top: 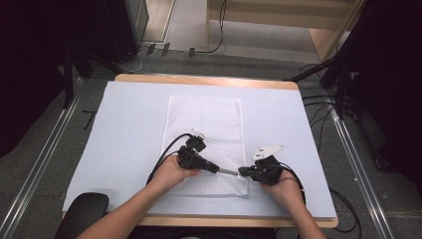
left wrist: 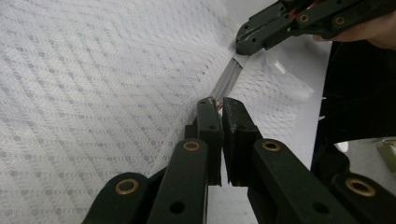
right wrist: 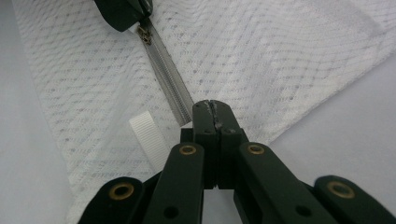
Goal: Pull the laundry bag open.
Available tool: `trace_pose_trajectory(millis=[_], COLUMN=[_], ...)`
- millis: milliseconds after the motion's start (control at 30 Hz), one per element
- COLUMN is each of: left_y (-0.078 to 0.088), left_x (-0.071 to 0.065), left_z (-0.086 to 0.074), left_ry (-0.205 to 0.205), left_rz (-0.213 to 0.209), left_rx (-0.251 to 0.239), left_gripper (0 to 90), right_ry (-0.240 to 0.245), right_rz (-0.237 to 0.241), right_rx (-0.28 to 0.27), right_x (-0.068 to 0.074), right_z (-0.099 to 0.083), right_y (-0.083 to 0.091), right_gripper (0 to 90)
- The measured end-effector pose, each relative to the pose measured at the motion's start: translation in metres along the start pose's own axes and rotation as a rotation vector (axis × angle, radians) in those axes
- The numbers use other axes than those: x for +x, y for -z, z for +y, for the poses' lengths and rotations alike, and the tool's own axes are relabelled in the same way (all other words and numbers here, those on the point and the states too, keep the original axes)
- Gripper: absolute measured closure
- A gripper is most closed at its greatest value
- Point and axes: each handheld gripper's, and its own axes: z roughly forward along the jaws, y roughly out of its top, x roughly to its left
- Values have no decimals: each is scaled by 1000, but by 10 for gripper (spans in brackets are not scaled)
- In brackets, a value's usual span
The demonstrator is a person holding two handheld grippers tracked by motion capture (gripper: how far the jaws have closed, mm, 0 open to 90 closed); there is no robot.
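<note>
The zipper pull [left wrist: 215, 101] is mostly hidden between the closed jaws of the left hand-held gripper [left wrist: 218, 103]; only a brassy glint shows at the tips. The right hand-held gripper [right wrist: 214, 106] is clamped tight on the end of the zipper [right wrist: 169, 91], covering the bag's corner. The grey zipper runs straight from one hand-held gripper to the other, along the near edge of the white mesh bag [top: 206, 129] lying flat on the tabletop [top: 124, 124]. A white ribbon loop [right wrist: 149, 133] lies just beside the right jaws.
</note>
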Motion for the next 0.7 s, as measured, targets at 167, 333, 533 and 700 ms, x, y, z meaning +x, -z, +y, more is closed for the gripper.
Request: trace_pose_trajectory(millis=[167, 333, 533, 700], left_y=[1, 8, 10, 17], left_x=[1, 3, 0, 3], left_z=[-2, -4, -5, -4], left_ry=[-4, 7, -7, 3], left_rz=[13, 5, 12, 25], left_rx=[15, 6, 24, 25], left_gripper=[880, 881, 880, 880], right_ry=[11, -2, 9, 13], right_rz=[5, 15, 22, 20], right_rx=[8, 13, 9, 9], right_x=[-1, -2, -3, -3], right_z=[2, 2, 2, 3], right_y=[0, 0, -1, -1], right_gripper=[900, 900, 900, 900])
